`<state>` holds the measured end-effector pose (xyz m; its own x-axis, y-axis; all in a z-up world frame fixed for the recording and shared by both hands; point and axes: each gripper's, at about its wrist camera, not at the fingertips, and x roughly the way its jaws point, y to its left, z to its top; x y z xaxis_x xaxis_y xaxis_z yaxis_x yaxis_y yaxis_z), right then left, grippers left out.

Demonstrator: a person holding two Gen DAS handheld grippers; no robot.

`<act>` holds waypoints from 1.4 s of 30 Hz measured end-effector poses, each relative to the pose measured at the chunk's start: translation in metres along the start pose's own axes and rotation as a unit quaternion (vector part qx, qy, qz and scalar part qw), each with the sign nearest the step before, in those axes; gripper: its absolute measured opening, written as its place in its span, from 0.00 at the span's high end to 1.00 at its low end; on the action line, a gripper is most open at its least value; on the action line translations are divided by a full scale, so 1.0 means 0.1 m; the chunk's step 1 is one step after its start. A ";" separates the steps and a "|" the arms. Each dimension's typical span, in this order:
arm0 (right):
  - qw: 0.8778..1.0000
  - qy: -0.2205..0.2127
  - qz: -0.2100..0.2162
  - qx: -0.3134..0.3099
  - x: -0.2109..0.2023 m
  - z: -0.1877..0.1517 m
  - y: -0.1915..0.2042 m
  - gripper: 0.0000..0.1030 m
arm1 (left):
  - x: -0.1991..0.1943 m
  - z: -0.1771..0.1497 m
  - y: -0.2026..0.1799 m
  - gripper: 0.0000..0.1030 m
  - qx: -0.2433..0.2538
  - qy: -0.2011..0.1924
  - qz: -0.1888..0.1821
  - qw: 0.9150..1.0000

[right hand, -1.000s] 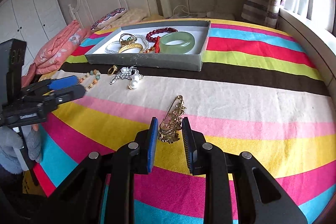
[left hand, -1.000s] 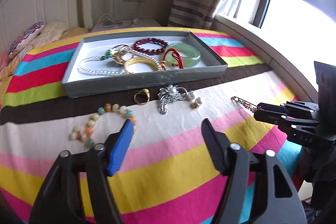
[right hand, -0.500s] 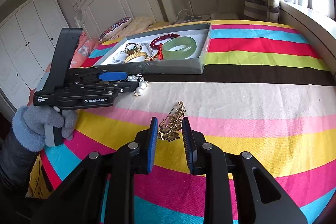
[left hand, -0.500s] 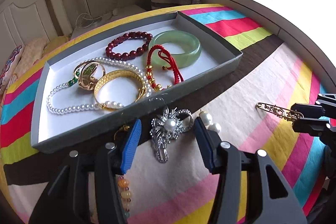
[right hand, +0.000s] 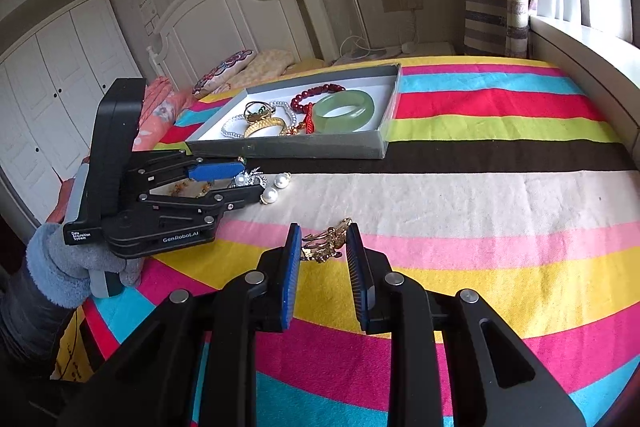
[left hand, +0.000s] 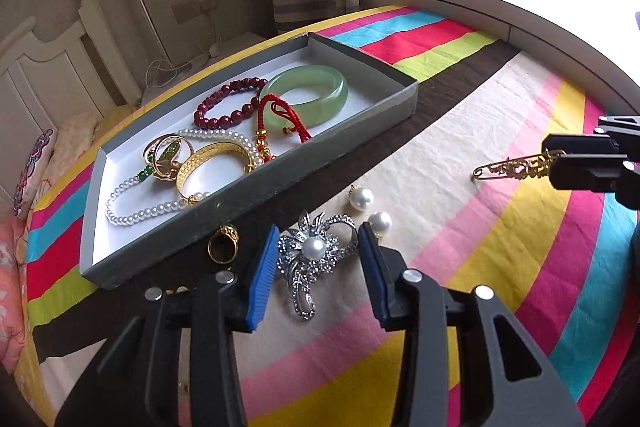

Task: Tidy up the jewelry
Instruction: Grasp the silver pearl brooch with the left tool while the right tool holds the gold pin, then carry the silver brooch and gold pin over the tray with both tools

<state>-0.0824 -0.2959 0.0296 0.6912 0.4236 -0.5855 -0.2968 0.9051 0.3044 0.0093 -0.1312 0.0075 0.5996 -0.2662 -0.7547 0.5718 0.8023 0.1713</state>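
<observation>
1. The left gripper (left hand: 316, 259) is lowered over a silver rhinestone brooch with a central pearl (left hand: 314, 259), which lies on the cream stripe of the striped bedspread (left hand: 500, 267).
2. Its jaws have just been closing; the brooch is bracketed between the two blue pads (left hand: 262, 275), but no contact with either pad is seen, so the left gripper is read as still parted.
3. A gold pin-shaped filigree brooch (right hand: 326, 241) is pinched between the pads of the right gripper (right hand: 322, 247); its pin end is seen projecting beyond the fingers in the left wrist view.
4. A grey shallow cardboard tray with a white floor (left hand: 280, 183) is placed on the bed just beyond the silver brooch.
5. Inside the tray are seen a pale green jade bangle (left hand: 306, 97), a dark red beaded bracelet (left hand: 228, 105), a red cord bracelet (left hand: 280, 117), a white pearl necklace (left hand: 160, 207) and a gold bangle (left hand: 212, 167).
6. Outside the tray, a gold ring with a dark stone (left hand: 224, 245) lies left of the silver brooch, and two white pearl earrings (left hand: 370, 209) lie to its right.
7. The left gripper is held by a hand in a grey fleece glove (right hand: 68, 269).
</observation>
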 end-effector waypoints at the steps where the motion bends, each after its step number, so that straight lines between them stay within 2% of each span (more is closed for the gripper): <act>1: 1.000 -0.005 0.000 -0.004 -0.02 0.00 0.02 0.77 | -0.02 -0.01 0.00 0.61 0.001 -0.002 0.000 1.000; 10: 0.999 -0.029 0.002 -0.035 -0.13 0.16 0.20 0.77 | -0.25 -0.04 0.10 0.61 -0.002 -0.023 0.008 1.000; 23: 0.995 -0.070 -0.014 -0.071 0.00 0.75 0.36 0.77 | -0.38 0.19 0.60 0.61 -0.058 -0.047 0.016 0.997; 29: 0.996 -0.071 -0.016 -0.056 0.31 1.08 0.23 0.77 | -0.19 0.35 0.92 0.61 -0.099 -0.039 0.017 0.994; 34: 0.998 -0.054 -0.010 -0.025 0.68 1.41 0.03 0.77 | -0.01 0.42 1.21 0.61 -0.134 -0.032 0.019 0.990; 36: 0.999 -0.049 -0.011 -0.015 0.85 1.52 -0.06 0.77 | 0.06 0.46 1.36 0.61 -0.153 -0.029 0.020 0.988; 39: 0.999 -0.046 0.011 0.014 1.08 1.66 -0.21 0.77 | 0.15 0.52 1.56 0.61 -0.179 -0.027 0.019 0.983; 42: 0.999 -0.043 0.006 0.017 1.29 1.73 -0.28 0.77 | 0.26 0.57 1.74 0.61 -0.209 -0.025 0.010 0.977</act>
<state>0.1290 -0.2724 0.0751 0.7427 0.4281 -0.5149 -0.2840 0.8977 0.3368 0.1567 -0.0289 0.0543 0.6408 -0.2666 -0.7199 0.2873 0.9529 -0.0972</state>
